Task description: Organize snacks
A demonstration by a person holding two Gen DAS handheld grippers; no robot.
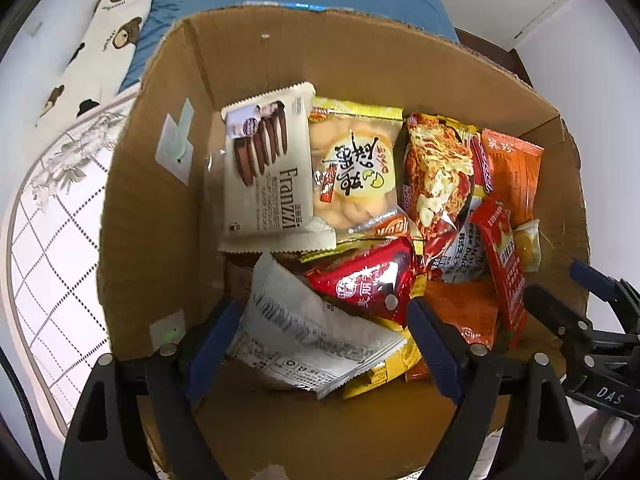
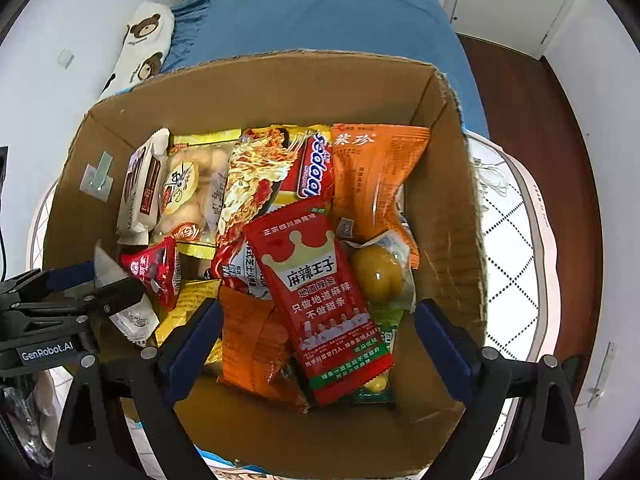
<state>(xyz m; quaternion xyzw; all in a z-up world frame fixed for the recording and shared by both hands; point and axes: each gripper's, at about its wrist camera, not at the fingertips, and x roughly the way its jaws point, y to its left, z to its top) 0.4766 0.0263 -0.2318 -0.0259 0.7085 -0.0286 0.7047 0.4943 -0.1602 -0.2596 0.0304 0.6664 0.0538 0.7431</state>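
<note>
Grippers hang over the box (image 2: 452,208), left gripper (image 1: 320,344) and right gripper (image 2: 316,336) both spread wide, holding nothing. Packets lie heaped; best withdraw straight up, clear of the wrappers.

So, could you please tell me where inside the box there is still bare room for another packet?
Bare cardboard floor shows along the near wall of the cardboard box, below the red spicy strip packet and the orange packet. In the left view, a narrow strip lies between the Franzzi packet and the left wall. The middle and far side are crowded with overlapping packets.
</note>
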